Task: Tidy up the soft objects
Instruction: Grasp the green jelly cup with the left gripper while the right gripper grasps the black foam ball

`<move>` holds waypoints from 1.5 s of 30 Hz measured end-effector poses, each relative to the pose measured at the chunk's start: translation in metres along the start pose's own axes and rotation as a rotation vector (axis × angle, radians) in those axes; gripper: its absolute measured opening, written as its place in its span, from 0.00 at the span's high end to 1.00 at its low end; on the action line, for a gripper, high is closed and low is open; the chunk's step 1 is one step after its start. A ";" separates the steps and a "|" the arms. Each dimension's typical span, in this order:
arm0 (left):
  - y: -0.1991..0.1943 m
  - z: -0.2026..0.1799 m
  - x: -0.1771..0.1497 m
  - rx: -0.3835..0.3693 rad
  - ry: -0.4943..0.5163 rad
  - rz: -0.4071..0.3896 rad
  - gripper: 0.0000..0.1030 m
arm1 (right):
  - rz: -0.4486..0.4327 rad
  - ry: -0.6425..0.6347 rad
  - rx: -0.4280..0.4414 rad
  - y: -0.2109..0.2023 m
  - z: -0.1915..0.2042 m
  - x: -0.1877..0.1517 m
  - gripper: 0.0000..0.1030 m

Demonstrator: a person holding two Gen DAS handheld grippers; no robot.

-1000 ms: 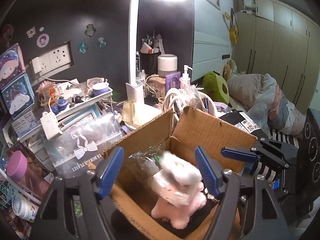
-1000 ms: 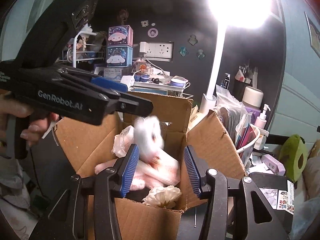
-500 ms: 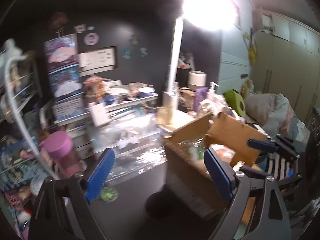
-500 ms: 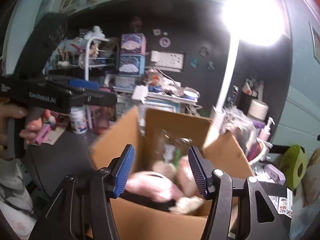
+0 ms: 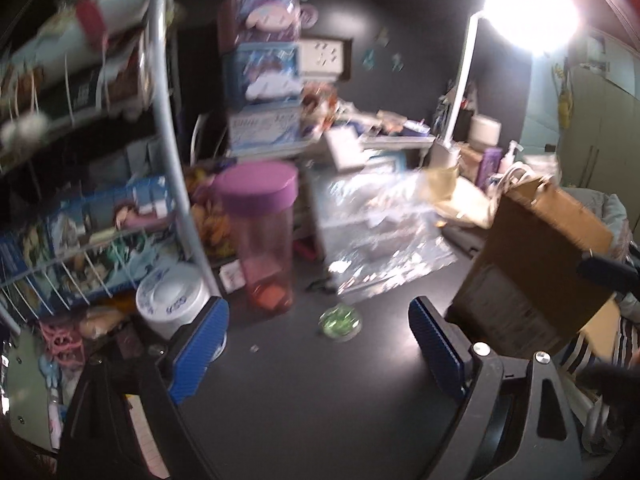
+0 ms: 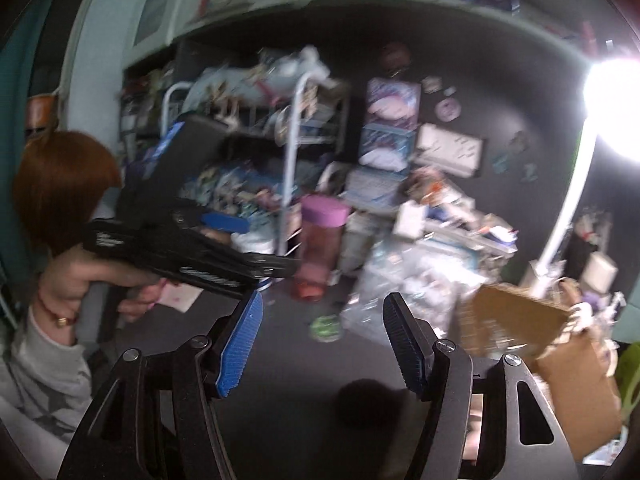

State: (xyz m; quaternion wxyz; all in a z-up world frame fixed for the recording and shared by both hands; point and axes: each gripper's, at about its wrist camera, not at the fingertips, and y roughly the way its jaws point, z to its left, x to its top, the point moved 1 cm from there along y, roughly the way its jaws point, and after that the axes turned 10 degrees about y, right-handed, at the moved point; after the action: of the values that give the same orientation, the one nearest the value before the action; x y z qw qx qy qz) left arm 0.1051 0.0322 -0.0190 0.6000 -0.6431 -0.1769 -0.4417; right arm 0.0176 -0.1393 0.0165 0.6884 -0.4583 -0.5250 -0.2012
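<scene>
Over the dark worktop (image 5: 304, 392) both tools hang with their blue pads spread wide and nothing between them: the left tool (image 5: 320, 344) points toward a pink-lidded bottle (image 5: 262, 236) and a small green object (image 5: 340, 322), the right tool (image 6: 322, 348) likewise. Off to the right stands the cardboard box (image 5: 532, 276); its contents are hidden from here.
</scene>
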 end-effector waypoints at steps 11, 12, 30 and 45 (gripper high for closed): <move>0.083 0.007 -0.026 -0.087 0.004 0.151 0.13 | 0.248 0.093 -0.088 0.089 -0.003 -0.059 0.42; 0.093 0.004 -0.027 -0.112 0.007 0.168 0.14 | 0.270 0.103 -0.116 0.097 -0.009 -0.066 0.42; 0.154 -0.020 -0.022 -0.192 -0.013 0.261 0.65 | 0.373 0.162 -0.087 0.134 -0.045 -0.086 0.42; 0.116 -0.031 -0.050 -0.188 0.079 0.287 0.78 | 0.328 0.092 0.110 0.112 -0.017 -0.089 0.42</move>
State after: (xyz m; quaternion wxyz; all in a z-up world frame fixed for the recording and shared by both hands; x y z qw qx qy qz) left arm 0.1550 -0.0066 -0.1325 0.6005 -0.6974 -0.0173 -0.3908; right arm 0.0791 -0.1159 -0.1123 0.7593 -0.4897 -0.4214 -0.0781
